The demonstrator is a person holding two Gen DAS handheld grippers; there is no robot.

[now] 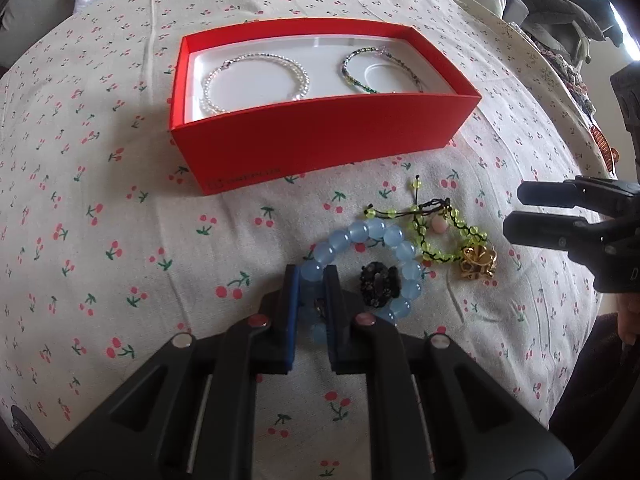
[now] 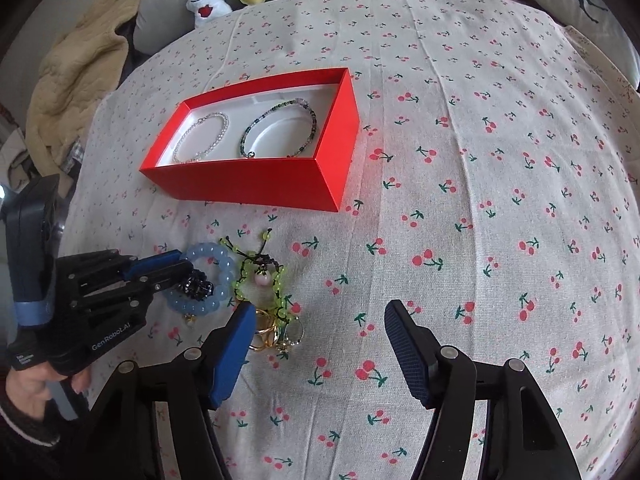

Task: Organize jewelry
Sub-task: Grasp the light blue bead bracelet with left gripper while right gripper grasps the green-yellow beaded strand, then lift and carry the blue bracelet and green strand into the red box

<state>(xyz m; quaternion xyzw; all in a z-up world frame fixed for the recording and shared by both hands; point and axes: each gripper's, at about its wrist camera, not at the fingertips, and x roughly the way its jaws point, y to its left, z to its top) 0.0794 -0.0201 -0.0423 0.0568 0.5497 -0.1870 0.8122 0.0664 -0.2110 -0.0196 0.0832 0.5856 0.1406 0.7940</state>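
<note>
My left gripper, marked "GenRobot.AI", is clamped on the blue bead bracelet lying on the cherry-print cloth. My right gripper stands open just beside the gold rings, the red box beyond.

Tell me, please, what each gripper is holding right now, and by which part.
The left gripper is shut on the blue bead bracelet, pinching its near-left beads. The right gripper is open and holds nothing.
</note>
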